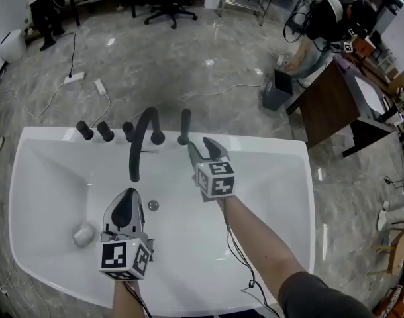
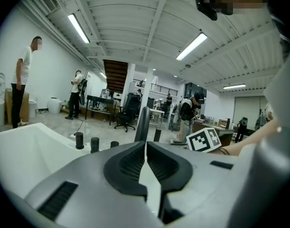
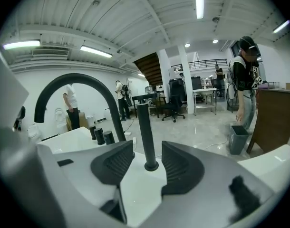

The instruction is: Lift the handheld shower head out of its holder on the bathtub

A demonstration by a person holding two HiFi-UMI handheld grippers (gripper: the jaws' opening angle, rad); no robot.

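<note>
The handheld shower head (image 1: pixel 185 124) is a slim black rod standing upright in its holder on the white bathtub's far rim (image 1: pixel 268 146). My right gripper (image 1: pixel 204 152) hovers just in front of it with its jaws open and nothing between the pads. In the right gripper view the shower head (image 3: pixel 145 127) rises in the gap beyond the right gripper (image 3: pixel 147 147), its base ring on the rim. My left gripper (image 1: pixel 126 206) hangs over the tub basin. In the left gripper view the left gripper (image 2: pixel 146 158) is shut, with only a thin slit between its pads.
A black arched faucet spout (image 1: pixel 142 138) and several black knobs (image 1: pixel 105 132) stand on the rim left of the shower head. In the basin lie a drain (image 1: pixel 153 205) and a round grey object (image 1: pixel 84 233). Beyond the tub are a grey bin (image 1: pixel 276 90), a brown desk (image 1: pixel 334 105) and people.
</note>
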